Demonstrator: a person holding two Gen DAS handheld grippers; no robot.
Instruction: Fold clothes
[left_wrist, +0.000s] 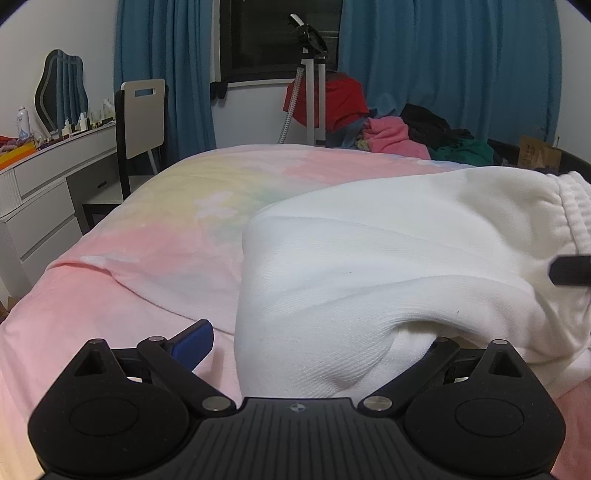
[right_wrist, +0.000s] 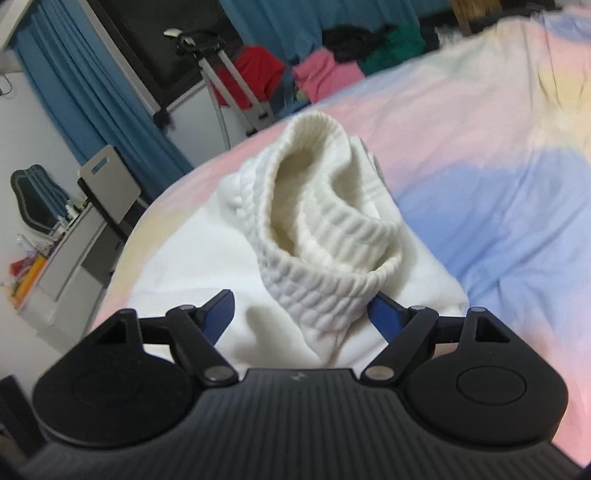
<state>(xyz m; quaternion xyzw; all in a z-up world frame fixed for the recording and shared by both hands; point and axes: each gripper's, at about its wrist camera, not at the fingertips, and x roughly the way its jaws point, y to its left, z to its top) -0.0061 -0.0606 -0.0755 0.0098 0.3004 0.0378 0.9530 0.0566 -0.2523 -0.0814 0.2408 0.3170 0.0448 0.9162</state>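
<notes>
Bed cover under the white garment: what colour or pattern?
Bed cover: soft pastel patches of pink, blue and yellow, shown best in the right wrist view.

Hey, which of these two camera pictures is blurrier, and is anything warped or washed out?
Right wrist view: motion-blurred, tilted; the bedspread and the clothes pile smear, though the ribbed cuff stays fairly crisp. Left wrist view: sharper; the white sweater is bright but keeps its weave; fisheye bends the curtains and darkens the corners.

Blue curtains (left_wrist: 443, 66) flank a dark, perhaps night-time window (left_wrist: 280, 33).
</notes>
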